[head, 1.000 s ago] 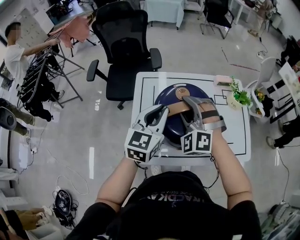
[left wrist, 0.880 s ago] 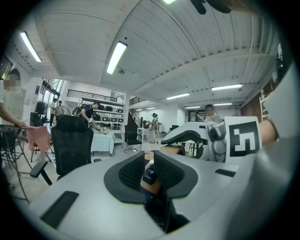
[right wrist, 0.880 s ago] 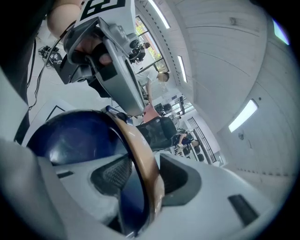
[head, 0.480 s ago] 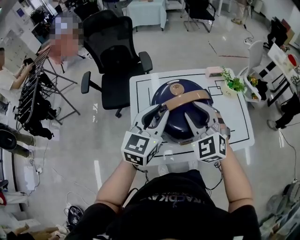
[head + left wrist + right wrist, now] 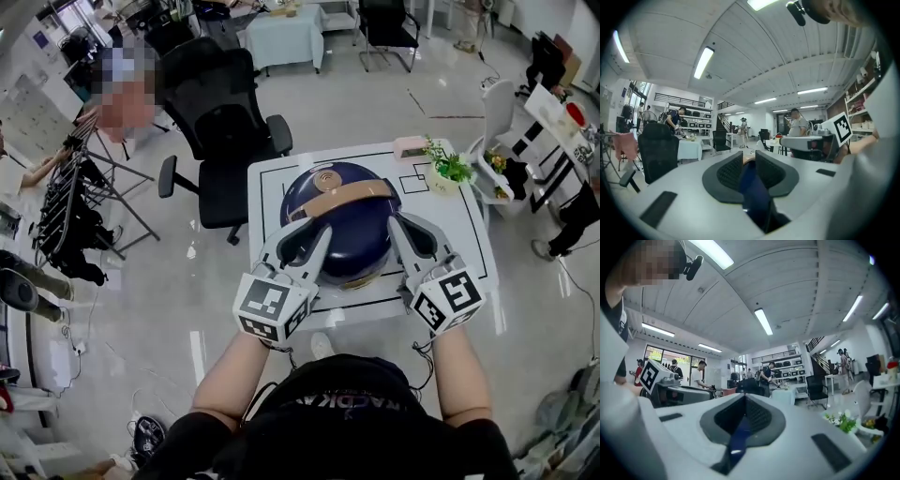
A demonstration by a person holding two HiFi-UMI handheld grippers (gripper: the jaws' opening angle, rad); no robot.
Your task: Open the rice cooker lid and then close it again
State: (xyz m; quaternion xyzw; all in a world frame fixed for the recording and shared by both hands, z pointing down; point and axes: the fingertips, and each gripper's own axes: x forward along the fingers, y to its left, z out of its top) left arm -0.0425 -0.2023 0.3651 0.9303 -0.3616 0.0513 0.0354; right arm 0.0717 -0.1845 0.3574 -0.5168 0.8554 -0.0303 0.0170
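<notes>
The cooker (image 5: pixel 342 225) stands at the centre of the white table (image 5: pixel 267 183). Its lid is down, and the tan handle (image 5: pixel 342 199) lies across the dome from 8 to 2 o'clock.

**Left gripper** (image 5: pixel 314 234)
- Position: at the cooker's 7 o'clock, tips close against the dome's side. Contact cannot be confirmed.
- Jaw state in the left gripper view (image 5: pixel 749 161): the jaws have just been opening and stand slightly apart.
- The pads press on nothing; only the cooker's blue shell shows through the gap.

**Right gripper** (image 5: pixel 396 225)
- Position: at the cooker's 4 o'clock, beside the dome.
- Jaw state in the right gripper view (image 5: pixel 744 401): the jaws have just been closing. They now meet pad to pad, with nothing between them.

**Surroundings**
- A small potted plant (image 5: pixel 448 169) stands on the table at the cooker's 2 o'clock, near the corner.
- A black office chair (image 5: pixel 220 122) stands on the floor at 11 o'clock, off the table.
</notes>
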